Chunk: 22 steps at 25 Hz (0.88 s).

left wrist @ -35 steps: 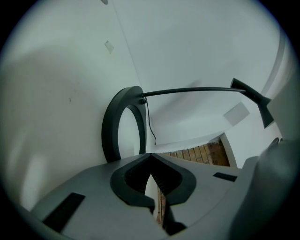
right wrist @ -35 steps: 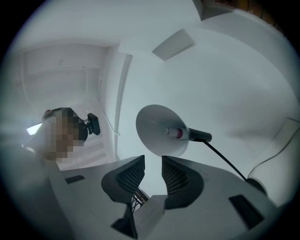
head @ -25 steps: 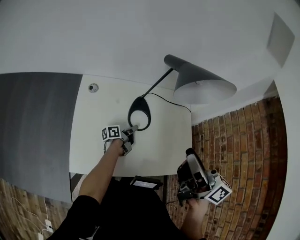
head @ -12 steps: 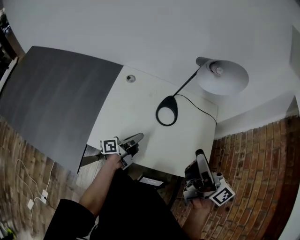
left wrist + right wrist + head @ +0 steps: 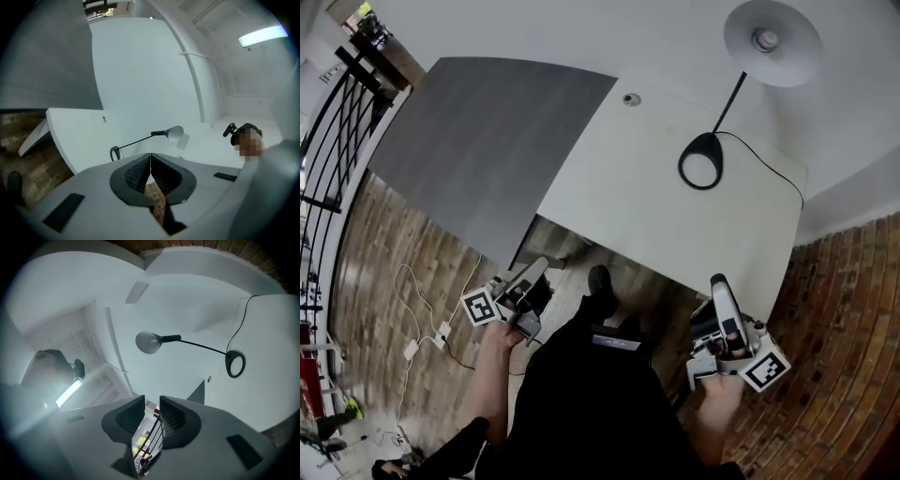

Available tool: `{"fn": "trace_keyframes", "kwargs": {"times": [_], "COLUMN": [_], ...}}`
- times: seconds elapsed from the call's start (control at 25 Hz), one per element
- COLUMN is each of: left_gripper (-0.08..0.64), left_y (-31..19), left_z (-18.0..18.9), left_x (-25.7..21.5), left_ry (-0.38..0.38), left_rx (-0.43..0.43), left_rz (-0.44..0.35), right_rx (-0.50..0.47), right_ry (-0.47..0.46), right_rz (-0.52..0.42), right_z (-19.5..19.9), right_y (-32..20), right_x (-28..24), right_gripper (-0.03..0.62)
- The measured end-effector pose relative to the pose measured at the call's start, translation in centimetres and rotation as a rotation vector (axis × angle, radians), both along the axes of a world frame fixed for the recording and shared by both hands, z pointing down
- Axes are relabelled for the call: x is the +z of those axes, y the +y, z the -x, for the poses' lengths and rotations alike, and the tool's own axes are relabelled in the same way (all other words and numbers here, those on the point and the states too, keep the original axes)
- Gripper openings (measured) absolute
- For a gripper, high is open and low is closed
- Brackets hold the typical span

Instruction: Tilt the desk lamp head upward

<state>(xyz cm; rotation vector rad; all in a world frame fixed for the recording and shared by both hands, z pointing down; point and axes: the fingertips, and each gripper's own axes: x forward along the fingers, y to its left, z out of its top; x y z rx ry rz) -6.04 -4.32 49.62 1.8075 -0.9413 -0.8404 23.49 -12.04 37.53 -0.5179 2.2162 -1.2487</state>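
The black desk lamp stands at the far side of the white desk (image 5: pixel 628 197): ring base (image 5: pixel 700 161), thin arm, and wide shade (image 5: pixel 772 39) with the bulb showing. Both grippers are off the desk, well short of the lamp. My left gripper (image 5: pixel 539 267) hangs over the brick floor in front of the desk edge, jaws shut and empty. The left gripper view shows the lamp head (image 5: pixel 176 133) far beyond those jaws (image 5: pixel 150 157). My right gripper (image 5: pixel 717 284) is near the desk's front right corner, open with nothing between its fingers (image 5: pixel 152 406); the lamp head (image 5: pixel 149 342) is distant.
A lamp cord (image 5: pixel 769 169) runs from the base to the desk's right edge. A small round grommet (image 5: pixel 630 98) sits on the desk. A grey panel (image 5: pixel 487 122) adjoins the desk on the left. Cables and a socket (image 5: pixel 441 333) lie on the brick floor.
Both grippers have pulled back from the desk; the left one left the spot by the lamp base and is now over the floor. The view has backed away.
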Motion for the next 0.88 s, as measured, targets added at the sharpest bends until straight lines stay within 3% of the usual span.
{"fn": "trace_keyframes", "kwargs": {"times": [0.16,0.28,0.44,0.64,0.88], "left_gripper": [0.011,0.011,0.011,0.011,0.009], "left_y": [1.3,1.3,1.8,3.3,4.9], "left_z": [1.1,0.1,-0.9,1.6,4.7], "left_x": [-6.5,-10.1,-12.6,-13.7,-11.9], "left_ry": [-0.087,-0.109,-0.08,-0.019,0.078], "left_rx": [-0.009,0.036,0.116,0.217,0.368], "left_rz": [-0.128,-0.22,-0.287,-0.352,-0.349], "right_rx": [-0.01,0.011,0.067,0.156,0.294], "right_ry": [-0.009,0.008,0.044,0.098,0.181], "right_rz": [-0.027,-0.066,-0.085,-0.067,0.002], "right_z": [0.4,0.8,1.2,4.3,9.5], "right_y": [1.5,1.9,3.0,6.5,13.8], "right_x": [-0.1,-0.9,-1.6,-2.2,-2.2], "right_gripper": [0.101,0.101,0.101,0.101,0.101]}}
